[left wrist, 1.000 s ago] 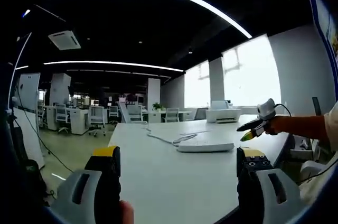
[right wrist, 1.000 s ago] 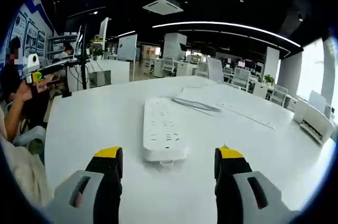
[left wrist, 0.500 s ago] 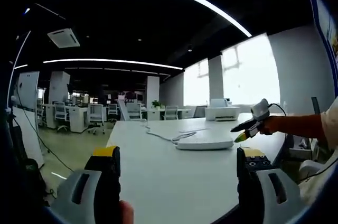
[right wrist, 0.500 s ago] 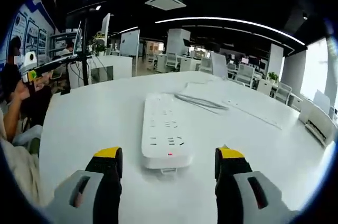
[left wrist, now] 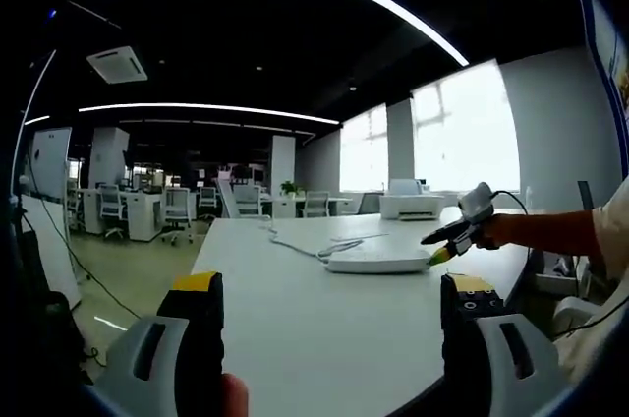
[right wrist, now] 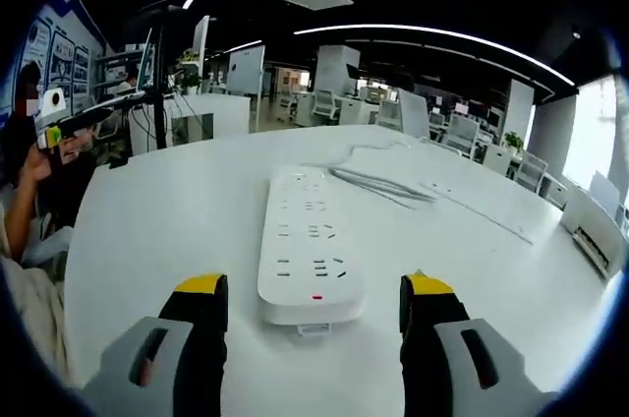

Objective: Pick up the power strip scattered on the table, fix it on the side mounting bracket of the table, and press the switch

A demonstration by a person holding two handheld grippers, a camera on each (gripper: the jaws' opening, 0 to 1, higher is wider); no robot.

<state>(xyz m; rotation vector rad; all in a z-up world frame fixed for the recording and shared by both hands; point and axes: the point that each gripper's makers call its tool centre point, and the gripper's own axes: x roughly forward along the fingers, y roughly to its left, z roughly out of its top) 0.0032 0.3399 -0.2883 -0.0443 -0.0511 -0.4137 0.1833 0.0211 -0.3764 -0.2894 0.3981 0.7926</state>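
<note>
In the right gripper view the right gripper (right wrist: 311,304) is spread wide and holds nothing; its yellow-tipped jaws stand to either side of the near end of the strip (right wrist: 309,243) without touching it. The strip lies flat on the table (right wrist: 157,230), its long axis running straight away from the gripper, socket face up. A small red switch mark sits at the near end, and the cord (right wrist: 378,185) leaves the far end and trails off to the right.

In the left gripper view the left gripper (left wrist: 329,304) is also wide open and empty, held level above the table's near part, well apart from the strip (left wrist: 378,260). From here the strip lies crosswise, far off on the tabletop. The right gripper (left wrist: 454,231) comes in from the right, angled down with its tips just beside the strip's right end; the person's forearm in an orange sleeve (left wrist: 550,231) reaches out nearly level behind it.
</note>
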